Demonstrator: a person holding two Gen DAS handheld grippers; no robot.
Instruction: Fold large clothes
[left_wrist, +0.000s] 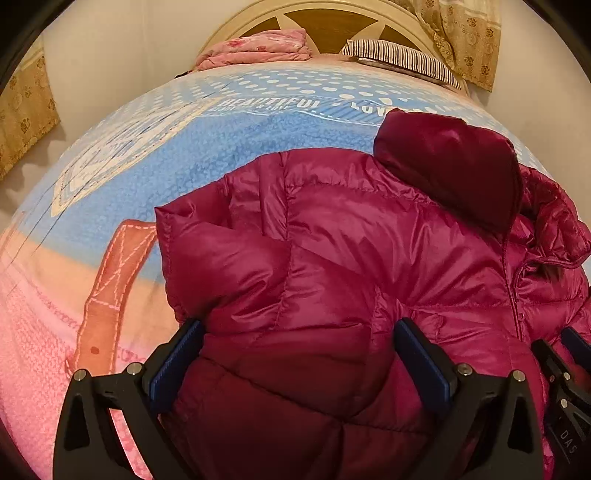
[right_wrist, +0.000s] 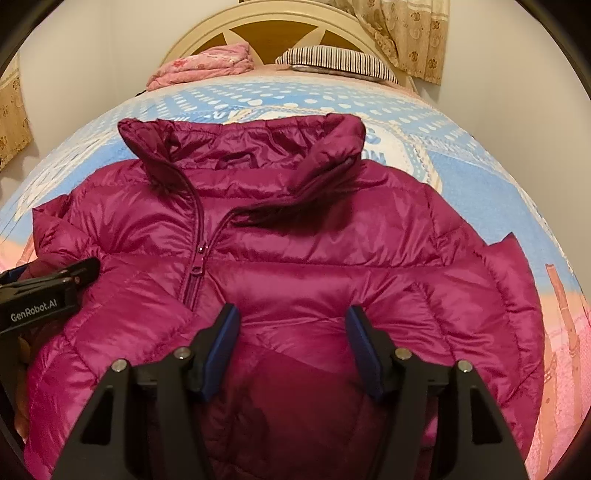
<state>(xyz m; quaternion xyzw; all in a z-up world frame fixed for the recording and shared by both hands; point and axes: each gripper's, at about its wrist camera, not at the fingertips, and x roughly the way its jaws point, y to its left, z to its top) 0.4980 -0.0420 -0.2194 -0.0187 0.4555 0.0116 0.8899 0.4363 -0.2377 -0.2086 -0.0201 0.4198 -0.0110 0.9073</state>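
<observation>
Jacket (right_wrist: 295, 266) | spread on bed (left_wrist: 122, 173), frame centre | puffy, light, slick; we'd pinch hem or sleeve cuff | left tongs (left_wrist: 295, 350), right tongs (right_wrist: 291, 332) both gape wide, empty

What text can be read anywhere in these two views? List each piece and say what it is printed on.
"BEAUTIFUL": white capitals on the blue bedspread, left wrist view.
"GenRobot.AI": on the left gripper, seen in the right wrist view.
"DAS": on the right gripper, at the left wrist view's edge; the rest is cut off.
Small line under "BEAUTIFUL", the word beside it, and large letters by the jacket collar: too blurred or hidden to read.
</observation>
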